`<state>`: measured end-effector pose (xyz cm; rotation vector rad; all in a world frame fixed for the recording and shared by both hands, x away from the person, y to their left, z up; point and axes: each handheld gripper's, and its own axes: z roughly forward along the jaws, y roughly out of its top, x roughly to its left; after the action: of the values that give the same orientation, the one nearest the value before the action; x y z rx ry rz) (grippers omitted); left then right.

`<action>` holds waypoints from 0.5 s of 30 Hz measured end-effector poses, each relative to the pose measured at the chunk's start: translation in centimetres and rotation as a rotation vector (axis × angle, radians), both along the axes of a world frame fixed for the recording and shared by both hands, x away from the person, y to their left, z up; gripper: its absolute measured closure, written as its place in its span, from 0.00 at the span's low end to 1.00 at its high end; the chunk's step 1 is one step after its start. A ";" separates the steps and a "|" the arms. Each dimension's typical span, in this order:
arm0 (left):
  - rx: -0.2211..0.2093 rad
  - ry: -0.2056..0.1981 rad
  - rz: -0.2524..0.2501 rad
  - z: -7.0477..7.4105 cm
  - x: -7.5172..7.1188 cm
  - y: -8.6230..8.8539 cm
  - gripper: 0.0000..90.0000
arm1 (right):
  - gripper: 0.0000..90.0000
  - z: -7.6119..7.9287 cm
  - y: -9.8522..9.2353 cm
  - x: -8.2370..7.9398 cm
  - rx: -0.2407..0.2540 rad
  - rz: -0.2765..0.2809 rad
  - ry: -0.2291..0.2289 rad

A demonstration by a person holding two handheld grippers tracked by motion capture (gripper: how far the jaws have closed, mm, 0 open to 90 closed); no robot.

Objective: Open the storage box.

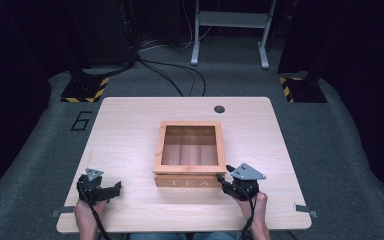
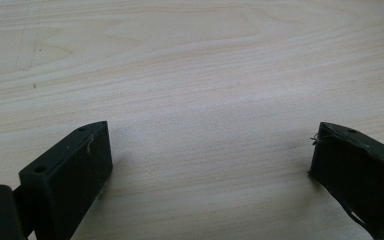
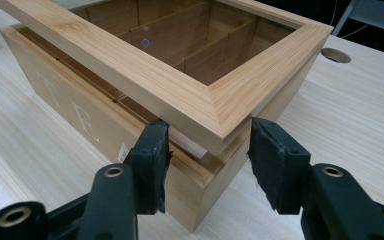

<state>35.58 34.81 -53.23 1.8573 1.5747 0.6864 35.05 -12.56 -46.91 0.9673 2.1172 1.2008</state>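
Note:
A wooden tea box (image 1: 189,179) marked TEA stands in the middle of the table, its inside split into several compartments. Its windowed lid (image 3: 130,55) is raised a little, leaving a gap above the front wall of the tea box (image 3: 80,115). My right gripper (image 3: 207,150) is shut on the lid's near right corner, one pad on each side. In the high view my right gripper (image 1: 226,176) sits at the box's front right corner. At the front left my left gripper (image 1: 114,189) lies open over bare wood. My left gripper (image 2: 210,150) has nothing between its jaws.
The light wooden table (image 1: 125,130) has a round cable hole (image 1: 219,109) behind the box. On the floor beyond stand two black posts with striped bases (image 1: 85,90), a grey frame (image 1: 230,30) and cables. Small clamps sit at the table's front corners.

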 end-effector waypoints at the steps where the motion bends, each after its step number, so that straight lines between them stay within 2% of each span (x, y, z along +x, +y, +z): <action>1: 0.001 0.002 -0.004 0.0 0.0 0.0 0.03 | 0.56 0.0 0.0 0.0 -0.003 -0.001 0.003; 7: 0.001 0.000 -0.004 0.0 0.0 0.0 0.03 | 0.55 -0.2 0.1 0.5 0.012 -0.008 0.007; 15: 0.002 -0.003 -0.002 0.0 0.0 0.0 0.03 | 0.51 0.2 0.2 1.3 0.047 -0.021 -0.021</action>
<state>35.60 34.82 -53.23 1.8582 1.5709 0.6892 36.34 -12.36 -46.72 0.9907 2.0661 1.2506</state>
